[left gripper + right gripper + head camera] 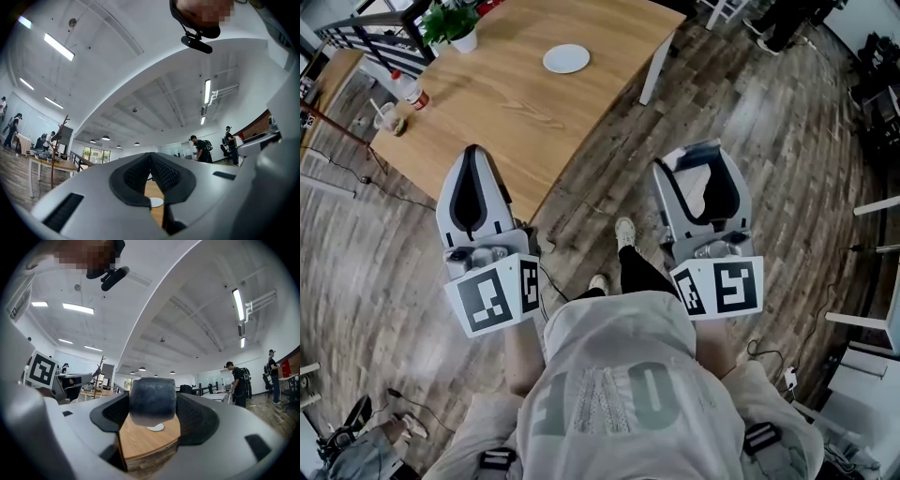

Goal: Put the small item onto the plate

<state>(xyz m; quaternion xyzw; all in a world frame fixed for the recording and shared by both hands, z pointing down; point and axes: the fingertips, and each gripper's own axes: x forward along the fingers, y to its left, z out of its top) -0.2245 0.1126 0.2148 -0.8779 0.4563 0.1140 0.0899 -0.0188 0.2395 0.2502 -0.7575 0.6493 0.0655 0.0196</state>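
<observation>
A white plate (566,58) lies at the far side of the wooden table (516,112); it also shows small between the jaws as the plate (154,202) and the plate (155,427). My right gripper (701,161) is held over the floor, short of the table, shut on a small dark grey roll (153,401), which shows as a dark mass (713,193) between its jaws. In its own view the right gripper (153,404) has both pads against the roll's sides. My left gripper (472,152) is at the table's near corner, shut and empty; its jaws meet at the left gripper's tip (150,157).
A potted plant (455,23), a bottle (411,91) and a cup (386,117) stand along the table's left end. A white table leg (656,66) is at its right. White furniture (872,319) stands at the right. Cables run over the wooden floor (356,178). People stand far off (239,383).
</observation>
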